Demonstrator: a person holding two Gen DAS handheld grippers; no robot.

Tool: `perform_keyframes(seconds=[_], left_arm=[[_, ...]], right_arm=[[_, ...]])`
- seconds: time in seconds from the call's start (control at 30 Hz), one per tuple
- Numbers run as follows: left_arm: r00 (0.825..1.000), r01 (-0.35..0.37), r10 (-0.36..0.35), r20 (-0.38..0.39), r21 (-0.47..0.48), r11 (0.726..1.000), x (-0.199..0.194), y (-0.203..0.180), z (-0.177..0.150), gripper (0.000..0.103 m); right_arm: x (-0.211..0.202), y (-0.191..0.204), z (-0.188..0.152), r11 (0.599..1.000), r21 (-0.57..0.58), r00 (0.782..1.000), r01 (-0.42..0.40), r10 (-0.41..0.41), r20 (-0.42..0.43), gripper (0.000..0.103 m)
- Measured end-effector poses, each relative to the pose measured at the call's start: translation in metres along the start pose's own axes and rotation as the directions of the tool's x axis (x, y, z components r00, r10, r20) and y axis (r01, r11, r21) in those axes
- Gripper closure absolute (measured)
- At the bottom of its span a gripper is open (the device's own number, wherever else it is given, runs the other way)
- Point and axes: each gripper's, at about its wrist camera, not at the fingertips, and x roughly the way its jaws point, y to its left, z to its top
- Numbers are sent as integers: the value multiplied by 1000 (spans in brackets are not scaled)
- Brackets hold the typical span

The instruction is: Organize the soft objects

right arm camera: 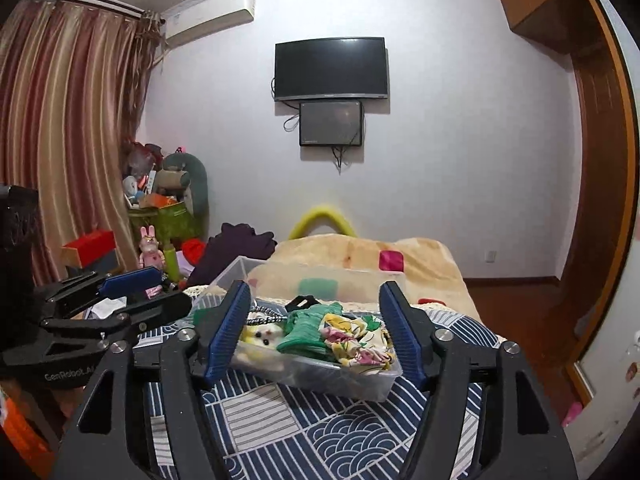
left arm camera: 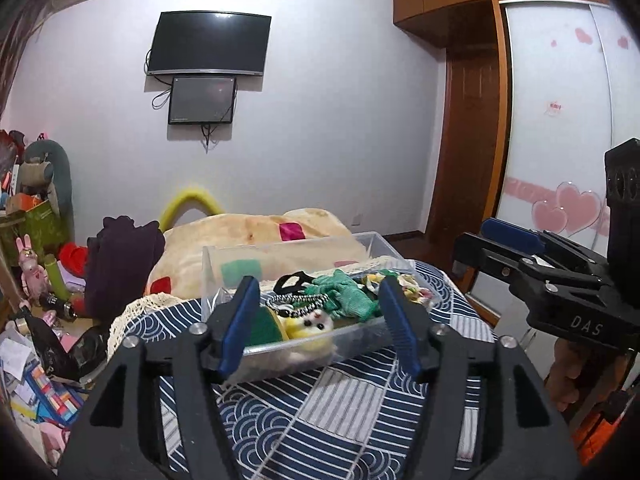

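A clear plastic box (left arm camera: pixel 352 336) (right arm camera: pixel 360 380) stands on the blue patterned bedspread (left arm camera: pixel 340 408) (right arm camera: pixel 320 428). It holds soft things: a white and yellow plush toy (left arm camera: pixel 316 326) (right arm camera: pixel 262 338), a green knitted cloth (left arm camera: pixel 348 294) (right arm camera: pixel 306 330), a floral cloth (right arm camera: pixel 356 338) and a black-and-white cord (left arm camera: pixel 296 304). My left gripper (left arm camera: pixel 320 324) is open and empty just in front of the box. My right gripper (right arm camera: pixel 316 330) is open and empty, also in front of the box. Each gripper shows at the side of the other's view.
A beige blanket (left arm camera: pixel 248 236) (right arm camera: pixel 360 256) with coloured patches lies behind the box. A dark purple garment (left arm camera: pixel 120 264) lies at its left. Toys, boxes and papers (left arm camera: pixel 32 352) crowd the floor at the left. A wardrobe (left arm camera: pixel 560 120) stands at the right.
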Motion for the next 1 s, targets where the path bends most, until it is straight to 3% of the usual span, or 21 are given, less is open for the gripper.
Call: perform_keyframes(seconds=[0.1,0.27,0.37,1.0], left_arm=[[1000,-11,11,13,-4,1000,-7,0,-5,30],[998,-31,32,47,-13,999,-16,-1,-8,13],[998,-33,34,61,-9,999,-19,-2,-9,9],[998,-40,39,50,11,999,-16,-7,-17,4]], right_arm=[[-3,5,-3,1000,-11,1000,18,-18,20,22],[-4,9,-6,1000,-11,1000,22,-21,21,19],[-2,10,-9,1000,-4,1000,25,-25,13,19],[-9,6,-21,999,19,1000,25,-25,-2,19]])
